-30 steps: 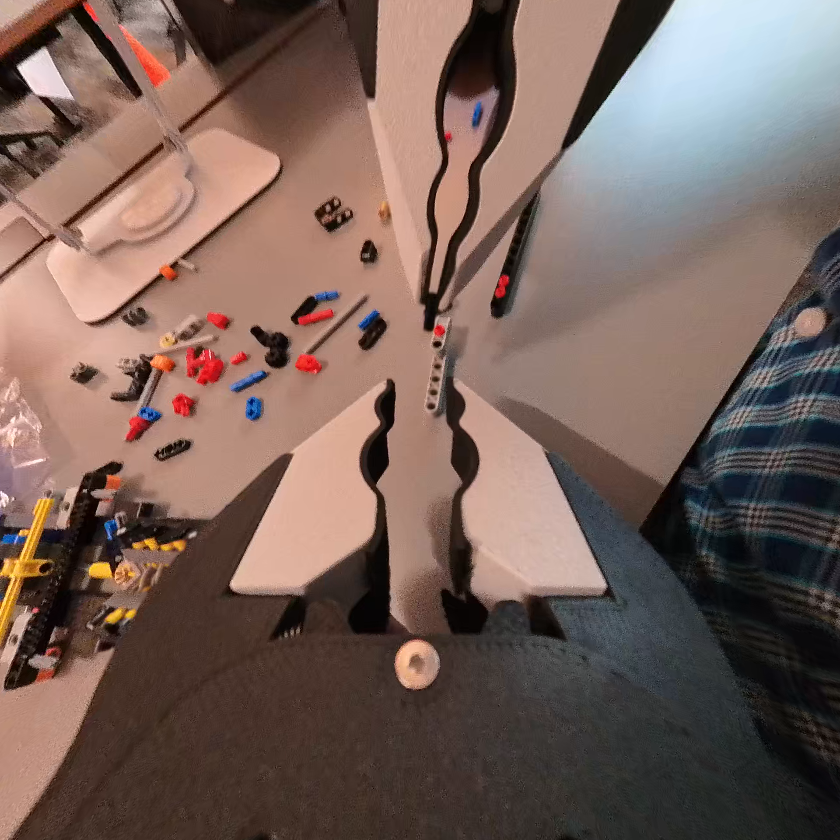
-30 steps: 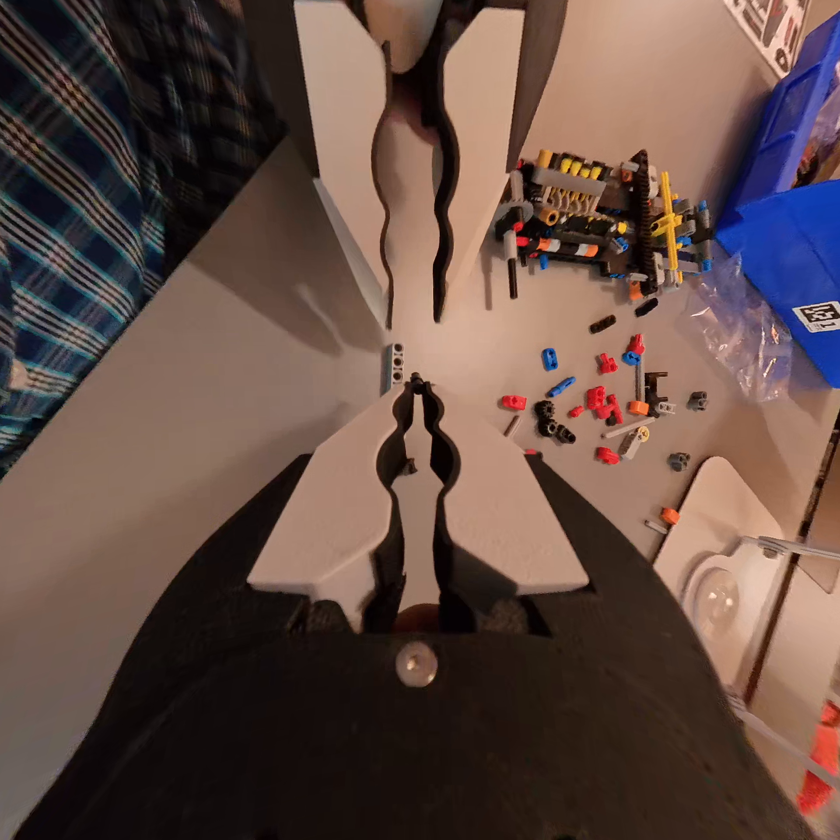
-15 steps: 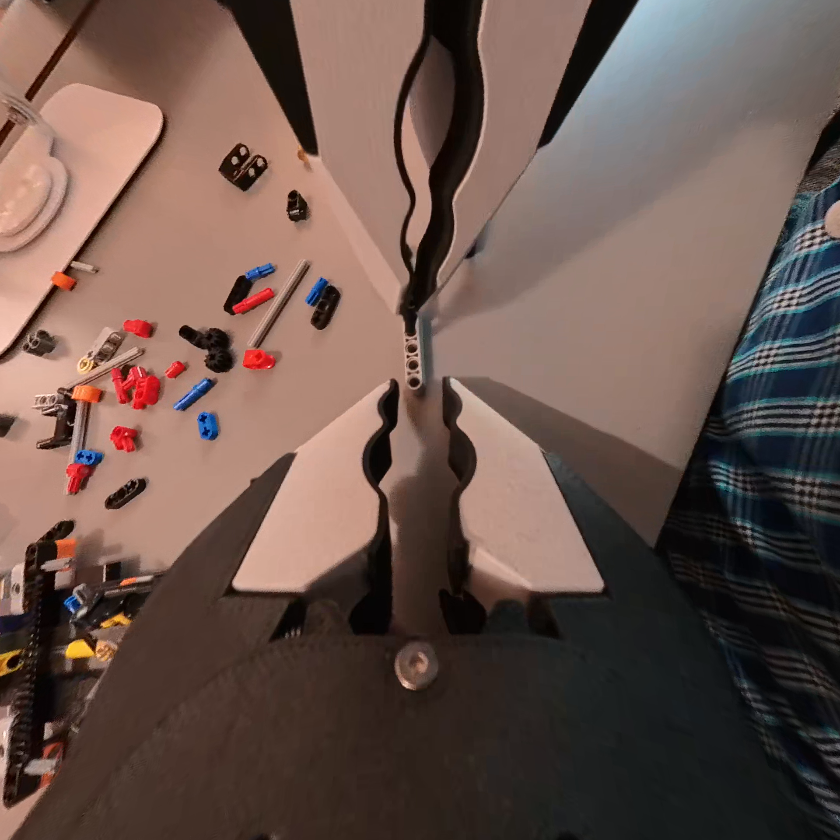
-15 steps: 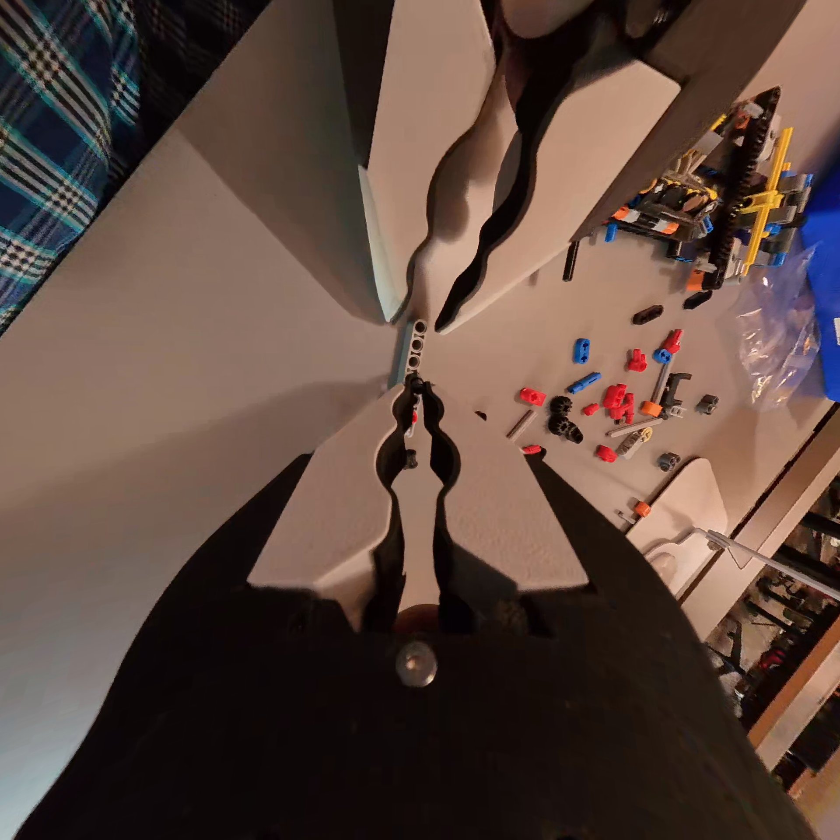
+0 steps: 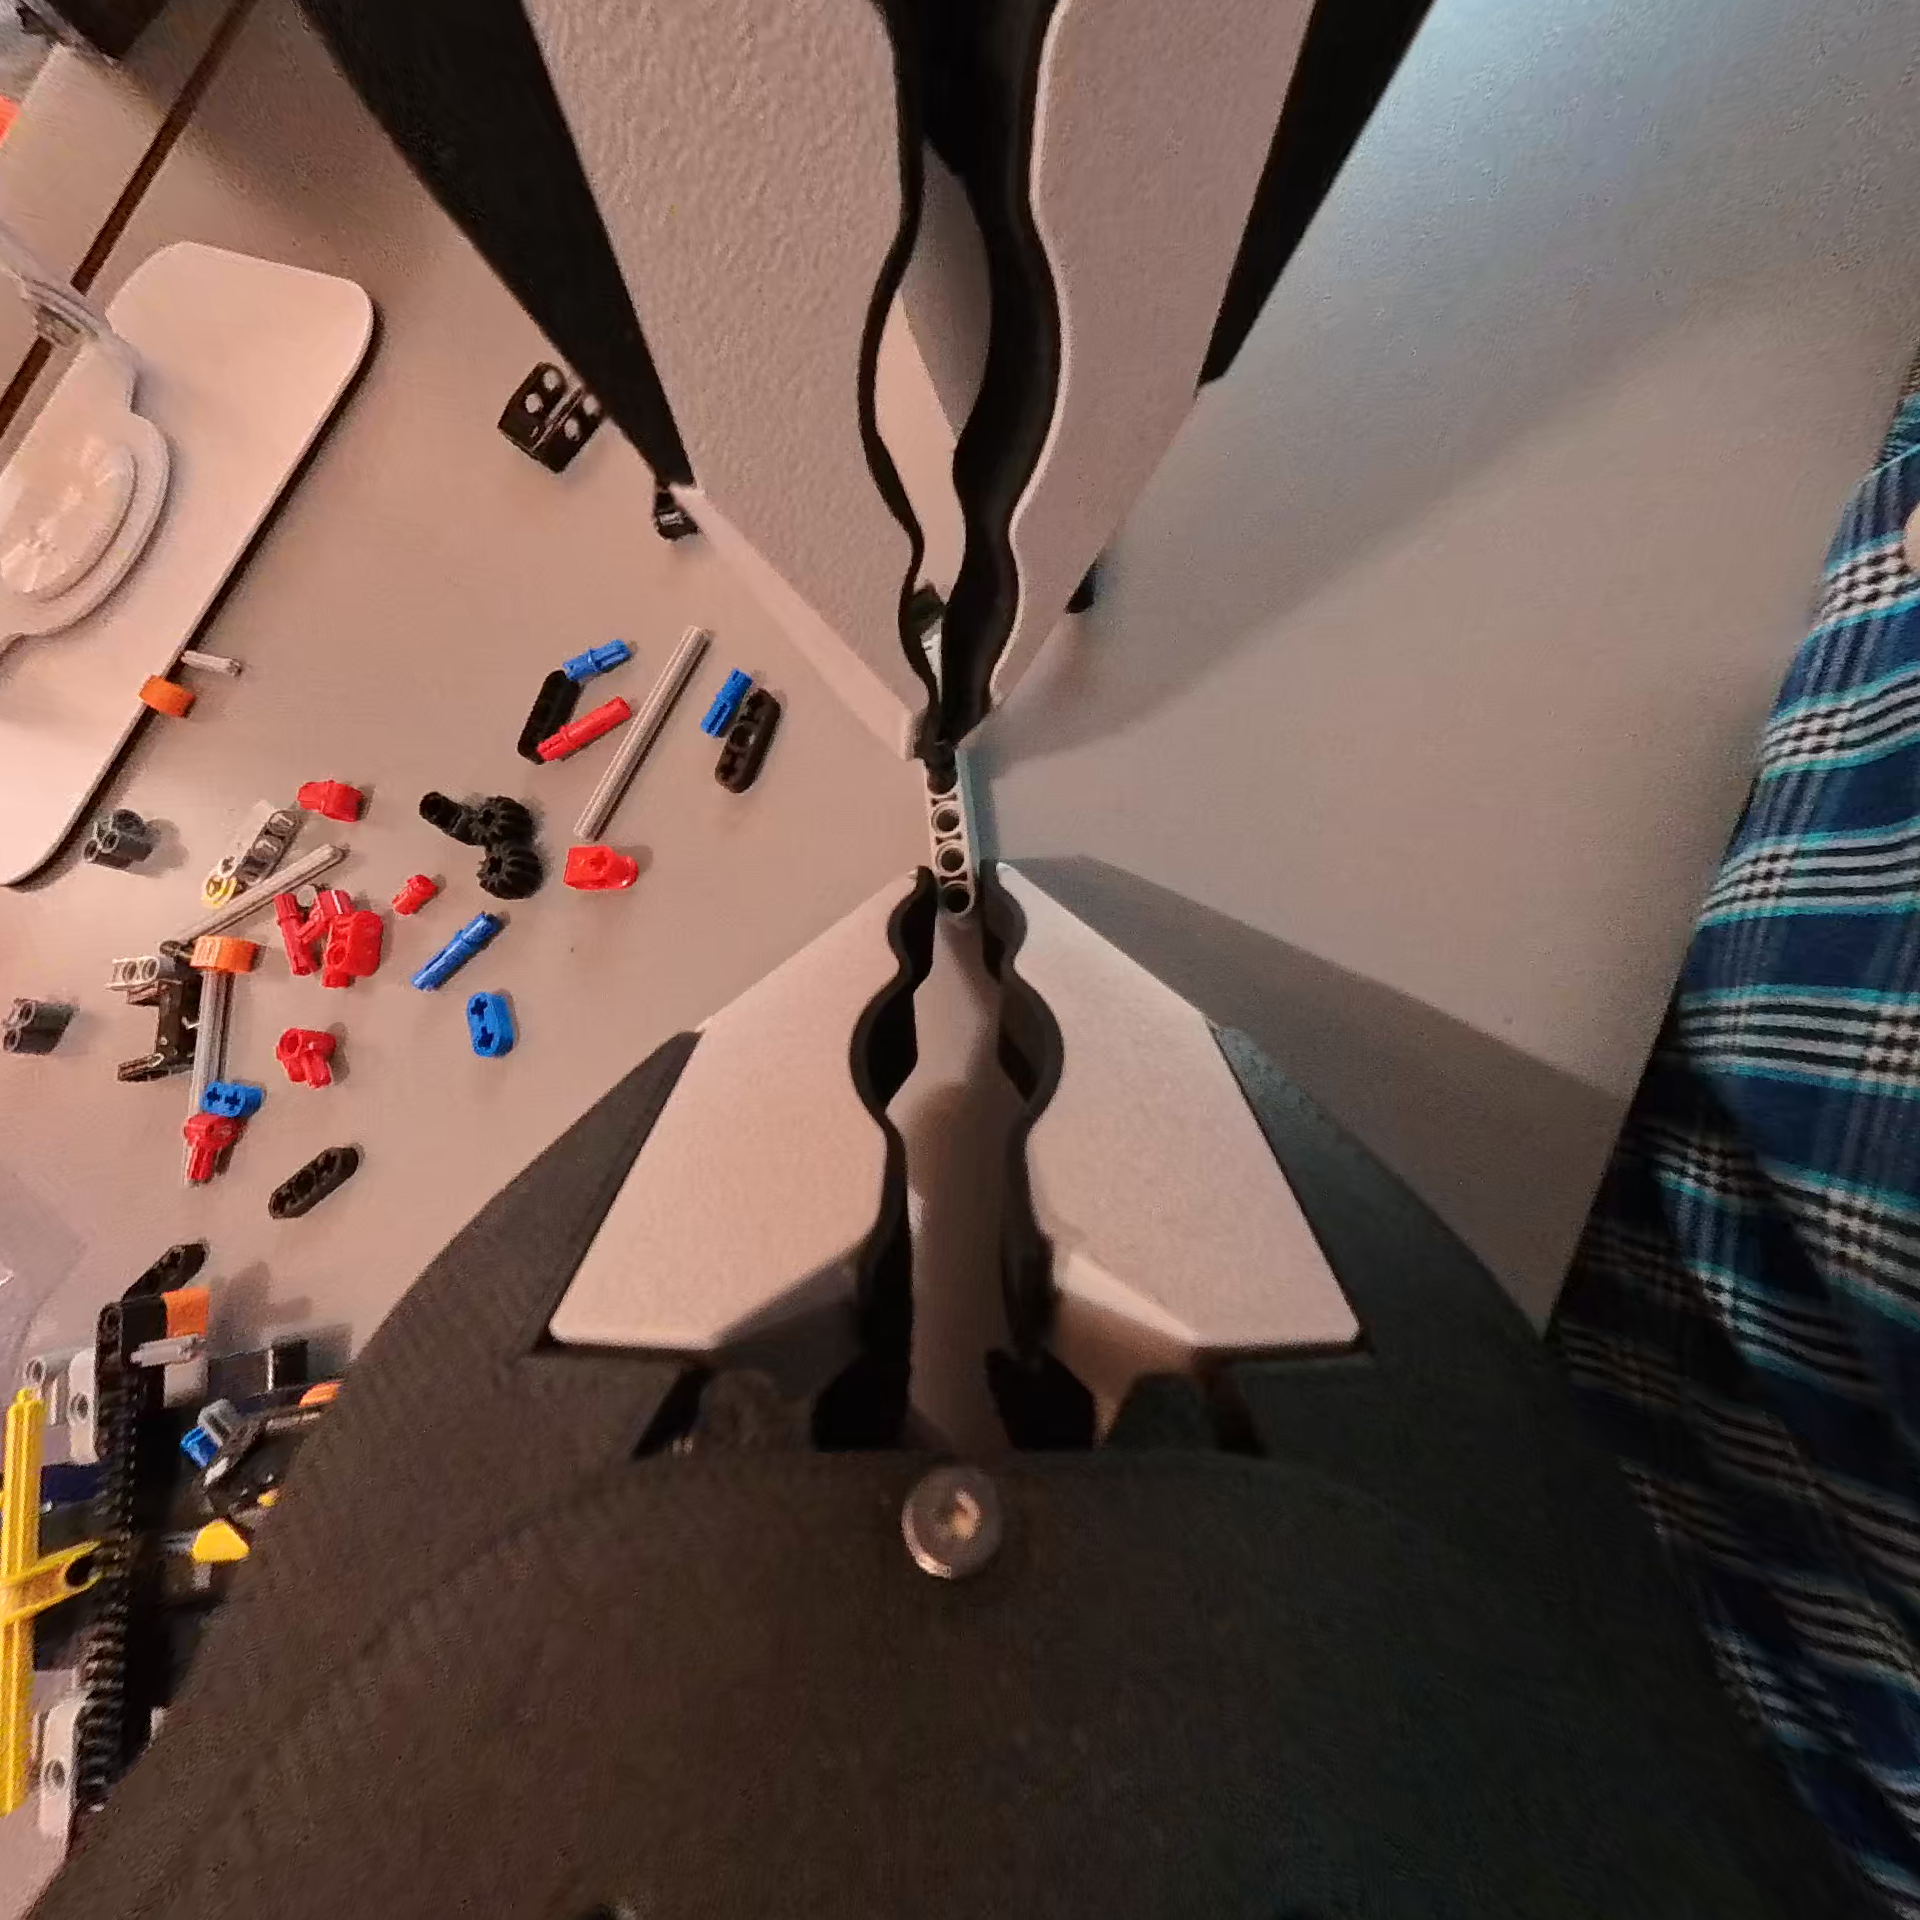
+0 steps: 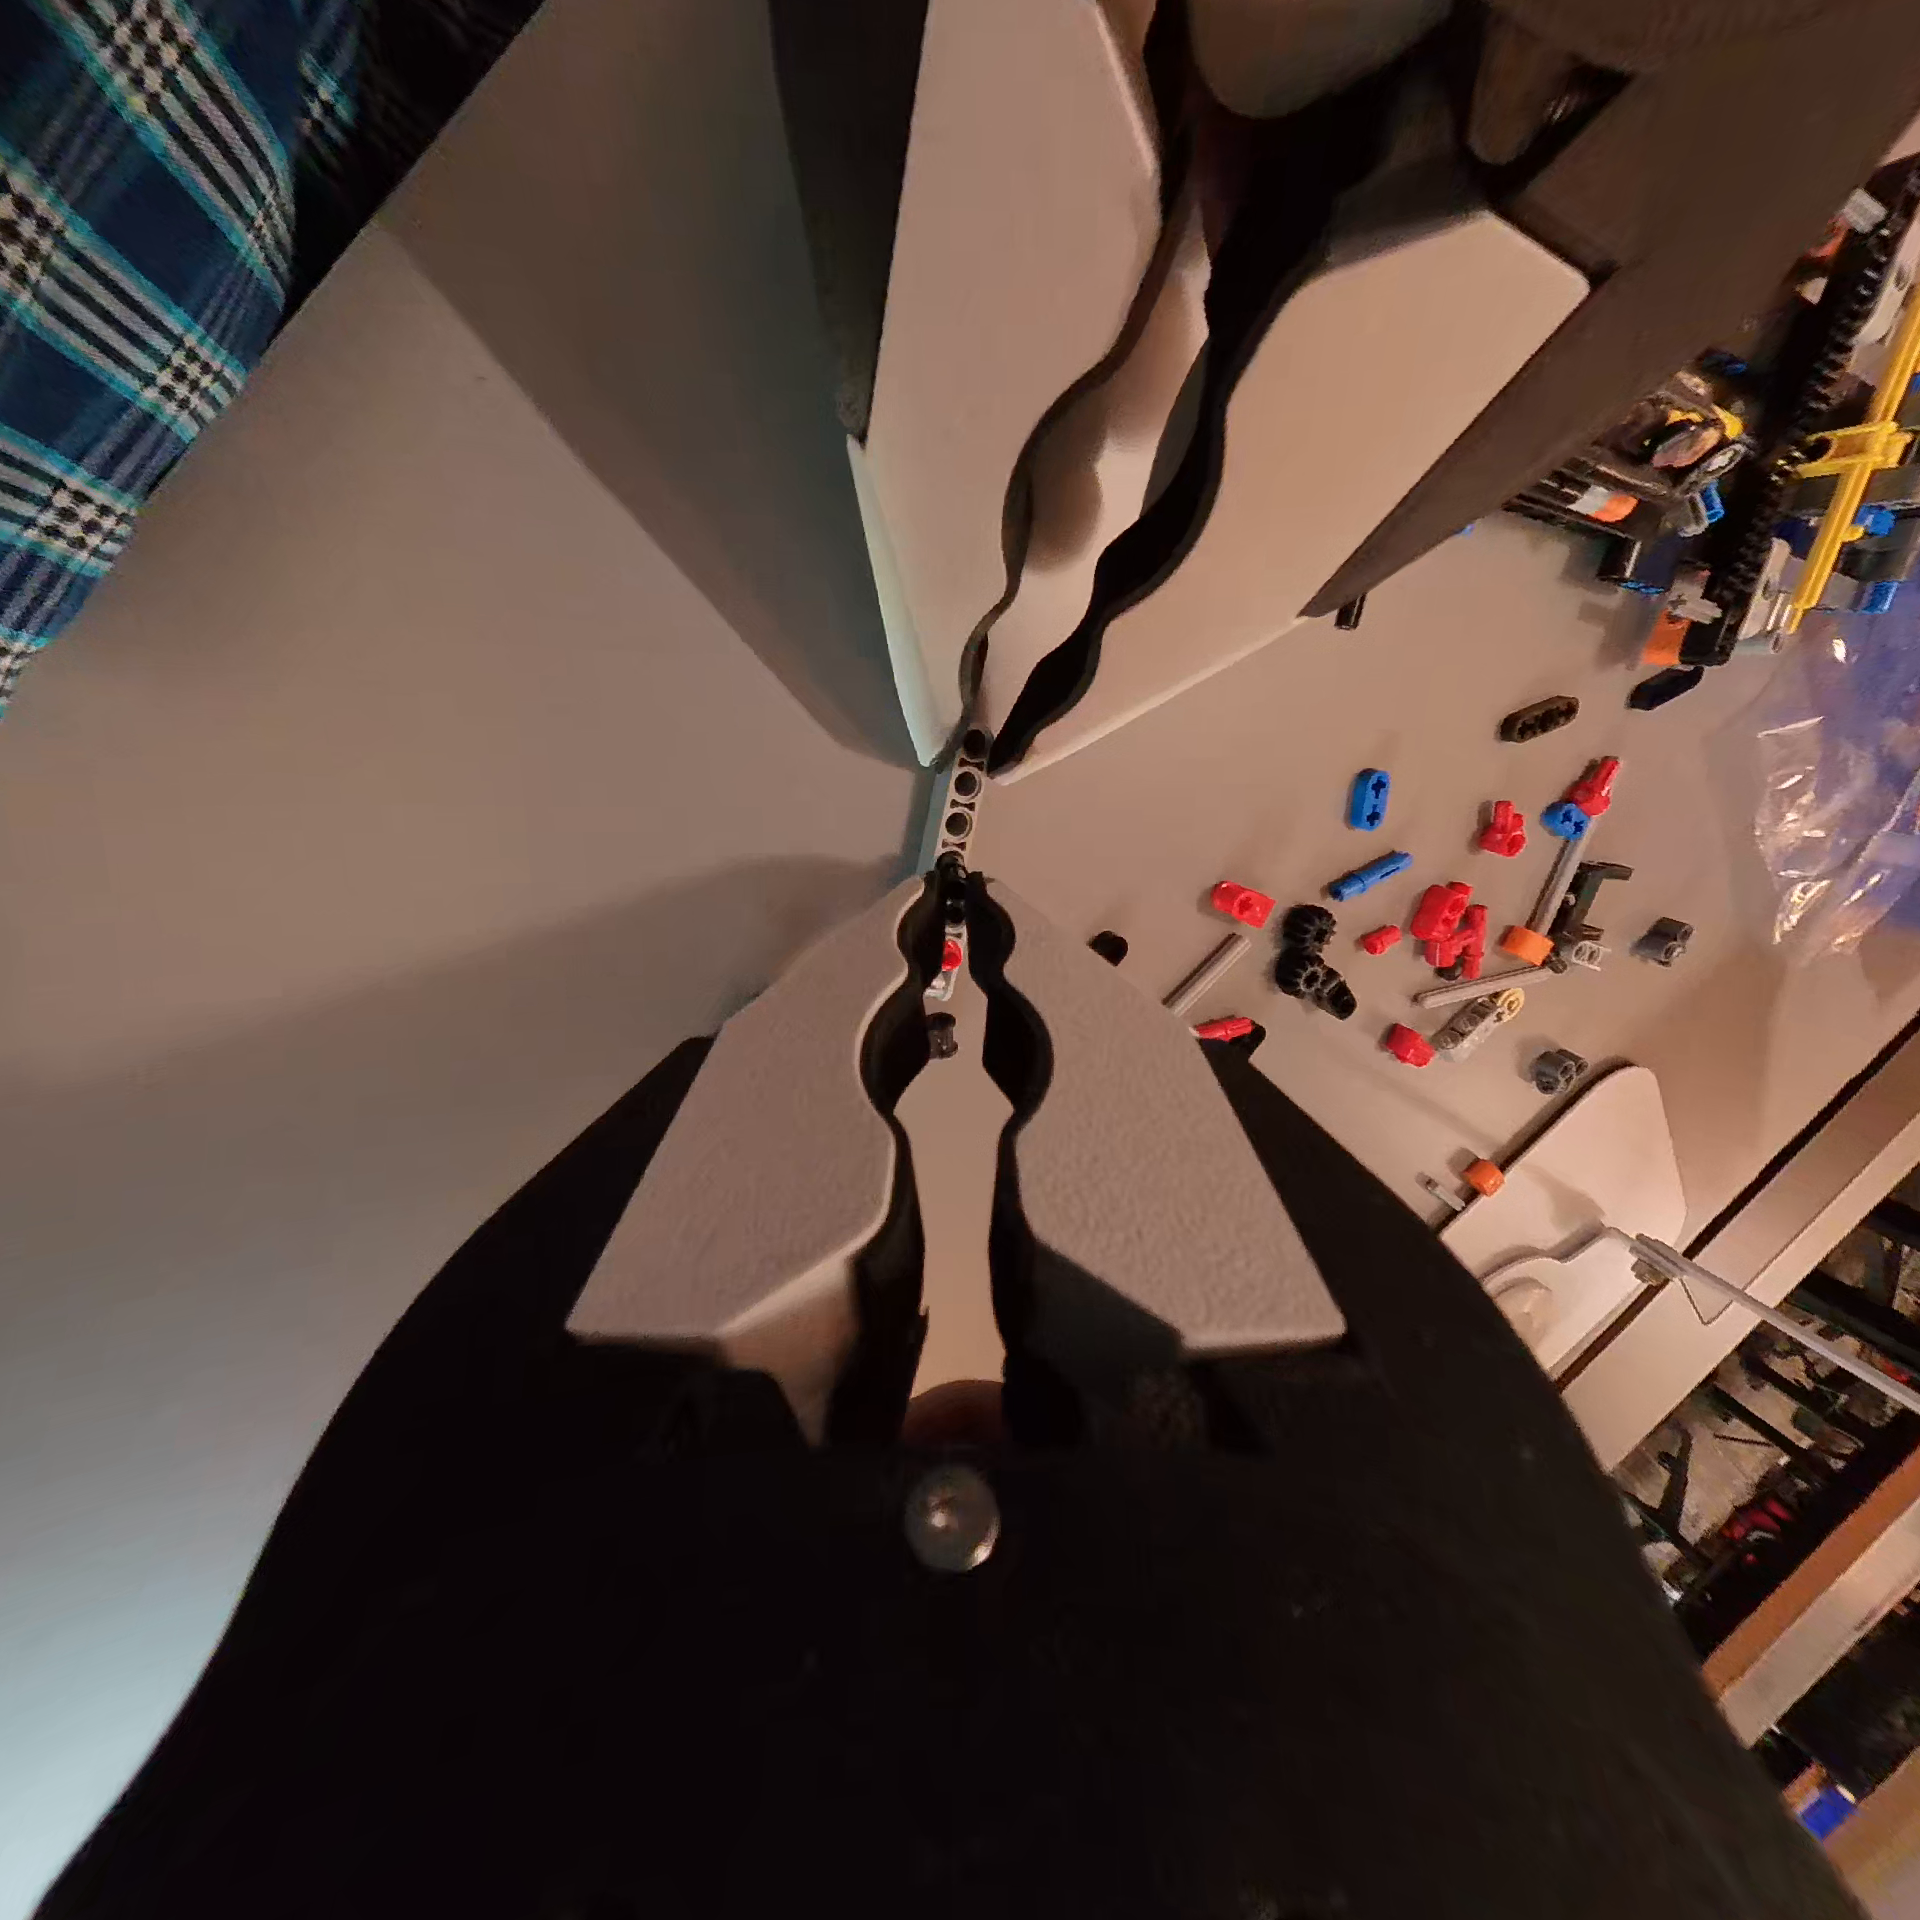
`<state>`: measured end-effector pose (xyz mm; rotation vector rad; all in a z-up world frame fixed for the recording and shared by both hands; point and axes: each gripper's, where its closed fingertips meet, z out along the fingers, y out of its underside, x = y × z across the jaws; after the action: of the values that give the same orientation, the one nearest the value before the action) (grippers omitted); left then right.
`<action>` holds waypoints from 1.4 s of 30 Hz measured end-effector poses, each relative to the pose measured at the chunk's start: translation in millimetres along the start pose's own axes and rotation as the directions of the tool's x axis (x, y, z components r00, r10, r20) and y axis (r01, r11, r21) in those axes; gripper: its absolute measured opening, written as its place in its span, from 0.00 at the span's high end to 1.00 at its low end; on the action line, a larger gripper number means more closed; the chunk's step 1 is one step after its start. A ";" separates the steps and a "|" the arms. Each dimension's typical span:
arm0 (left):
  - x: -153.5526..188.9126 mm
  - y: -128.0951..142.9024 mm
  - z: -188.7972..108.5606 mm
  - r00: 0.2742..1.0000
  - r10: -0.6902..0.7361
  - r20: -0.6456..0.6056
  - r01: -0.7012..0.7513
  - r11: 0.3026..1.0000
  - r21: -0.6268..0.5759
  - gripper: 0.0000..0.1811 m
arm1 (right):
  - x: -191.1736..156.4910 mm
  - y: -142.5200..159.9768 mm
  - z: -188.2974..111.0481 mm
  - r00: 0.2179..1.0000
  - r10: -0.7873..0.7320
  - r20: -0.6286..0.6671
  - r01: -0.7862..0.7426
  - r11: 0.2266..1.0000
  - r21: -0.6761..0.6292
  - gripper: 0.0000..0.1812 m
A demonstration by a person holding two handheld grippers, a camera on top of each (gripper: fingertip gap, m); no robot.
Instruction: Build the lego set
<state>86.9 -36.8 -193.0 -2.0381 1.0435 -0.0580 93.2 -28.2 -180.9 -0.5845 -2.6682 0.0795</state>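
Note:
A short grey lego beam (image 5: 954,831) with round holes hangs above the table between my two grippers, which face each other tip to tip. My right gripper (image 6: 951,883) is shut on one end of the beam (image 6: 961,810); a black pin and a red piece sit there between its jaws. My left gripper (image 5: 958,891) has its fingertips closed on the beam's other end. Each gripper also shows in the other's view: the right in the left wrist view (image 5: 940,743), the left in the right wrist view (image 6: 975,753).
Loose red, blue and black parts (image 5: 343,935) lie scattered on the table. A partly built model with a yellow piece (image 6: 1766,499) stands beyond them. A white stand base (image 5: 208,416), a clear plastic bag (image 6: 1839,790) and a person's plaid shirt (image 5: 1787,935) are at the sides.
The grippers have come together. My left gripper moved up to the beam held by the right and narrowed its jaws onto the free end.

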 end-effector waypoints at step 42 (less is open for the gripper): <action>1.0 -0.6 0.6 1.000 0.017 0.003 -0.017 1.000 0.001 0.97 | -3.3 5.0 -2.3 0.978 0.014 0.208 -0.031 0.996 0.080 1.00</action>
<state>88.2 -36.9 -193.3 -2.0278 1.0586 -0.0460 98.8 -25.1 -180.7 -0.6102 -2.8433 0.2700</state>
